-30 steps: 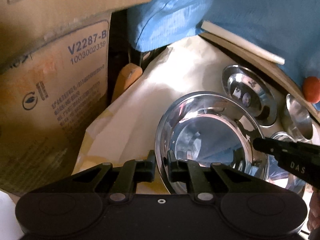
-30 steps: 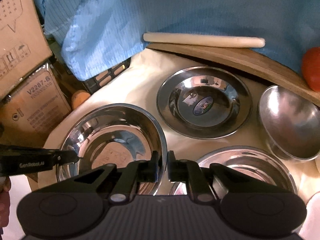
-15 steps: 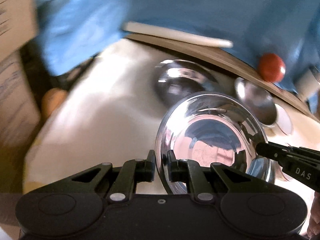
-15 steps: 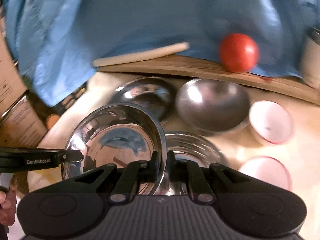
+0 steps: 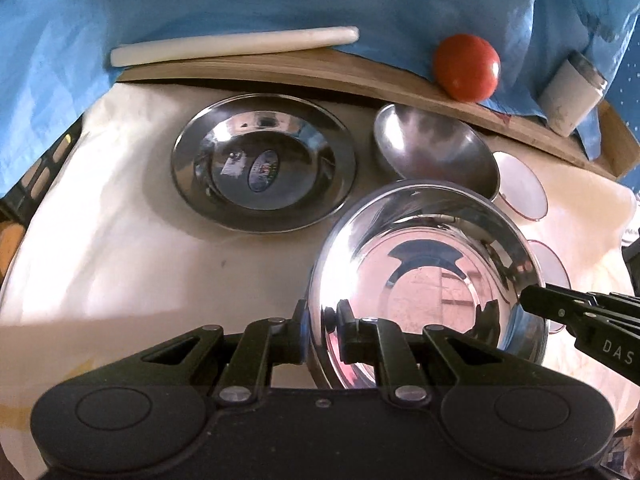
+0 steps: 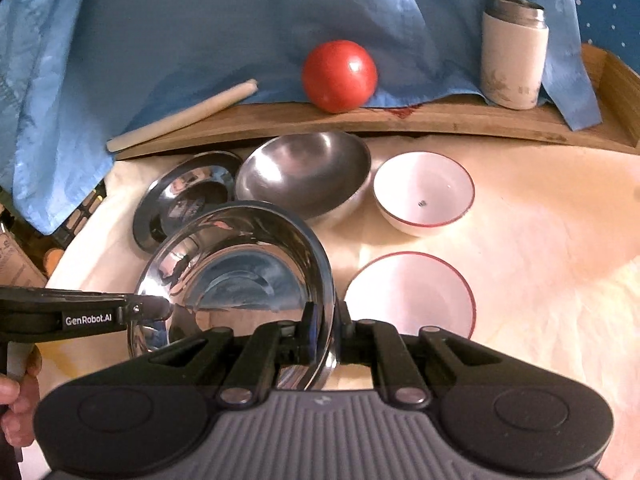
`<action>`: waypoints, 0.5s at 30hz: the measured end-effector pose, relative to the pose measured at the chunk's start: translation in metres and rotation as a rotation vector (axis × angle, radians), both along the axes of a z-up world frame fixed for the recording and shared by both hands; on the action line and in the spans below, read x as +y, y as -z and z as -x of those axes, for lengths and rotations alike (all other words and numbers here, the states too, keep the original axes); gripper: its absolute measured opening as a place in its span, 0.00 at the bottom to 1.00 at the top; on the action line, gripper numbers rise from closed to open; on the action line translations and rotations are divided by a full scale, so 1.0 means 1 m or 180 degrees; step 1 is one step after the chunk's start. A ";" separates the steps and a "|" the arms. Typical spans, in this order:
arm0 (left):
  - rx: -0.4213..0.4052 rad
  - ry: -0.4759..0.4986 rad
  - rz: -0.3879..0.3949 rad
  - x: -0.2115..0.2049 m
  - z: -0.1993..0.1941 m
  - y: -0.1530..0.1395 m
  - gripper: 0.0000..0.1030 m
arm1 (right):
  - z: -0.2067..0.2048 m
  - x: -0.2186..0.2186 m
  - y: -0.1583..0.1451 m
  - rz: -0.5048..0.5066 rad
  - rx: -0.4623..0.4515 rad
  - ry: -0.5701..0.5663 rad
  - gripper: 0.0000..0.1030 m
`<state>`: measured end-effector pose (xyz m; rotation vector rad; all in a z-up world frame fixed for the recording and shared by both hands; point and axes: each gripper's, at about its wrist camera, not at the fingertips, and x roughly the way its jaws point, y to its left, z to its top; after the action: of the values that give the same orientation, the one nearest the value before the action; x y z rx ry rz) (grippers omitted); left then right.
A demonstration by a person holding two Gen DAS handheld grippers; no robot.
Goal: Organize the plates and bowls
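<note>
Shiny bowl (image 6: 240, 280) hides half the steel plate (image 6: 180, 196).

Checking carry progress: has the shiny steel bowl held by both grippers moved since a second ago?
Yes. The shiny steel bowl moved rightward, away from the cardboard boxes, toward the white bowl.

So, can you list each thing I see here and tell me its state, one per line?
Shiny steel bowl: lifted, gripped on opposite rims.
Left gripper: shut on the bowl's rim.
Right gripper: shut on the bowl's rim.
Steel plate: flat on the cloth, empty.
Dull metal bowl: upright, empty.
White bowl: upright, a tiny speck inside.
White plate: flat, empty.
Tomato: whole, on the wooden board.
Cup: upright.
</note>
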<state>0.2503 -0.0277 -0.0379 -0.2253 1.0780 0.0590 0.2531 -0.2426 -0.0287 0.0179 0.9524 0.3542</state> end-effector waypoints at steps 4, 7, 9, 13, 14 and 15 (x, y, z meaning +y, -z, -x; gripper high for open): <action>0.0006 0.0013 -0.0061 -0.002 -0.003 0.000 0.14 | -0.003 0.001 0.002 0.0028 0.0009 -0.0024 0.09; 0.0011 0.0020 -0.0104 -0.003 -0.004 0.000 0.14 | -0.002 0.003 0.003 0.0043 0.0019 -0.0038 0.09; 0.0014 0.0024 -0.0129 -0.003 -0.004 0.000 0.14 | -0.002 0.003 0.004 0.0050 0.0021 -0.0049 0.09; 0.0012 0.0053 -0.0184 -0.005 -0.007 -0.001 0.15 | -0.005 0.005 0.005 0.0064 0.0031 -0.0053 0.10; 0.0009 0.0059 -0.0197 -0.005 -0.007 -0.001 0.15 | -0.005 0.005 0.005 0.0067 0.0034 -0.0053 0.10; 0.0008 0.0065 -0.0210 -0.005 -0.008 -0.001 0.15 | -0.006 0.006 0.006 0.0067 0.0040 -0.0053 0.10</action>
<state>0.2581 -0.0331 -0.0369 -0.1549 1.0791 0.0764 0.2588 -0.2370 -0.0345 -0.0069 0.9691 0.3597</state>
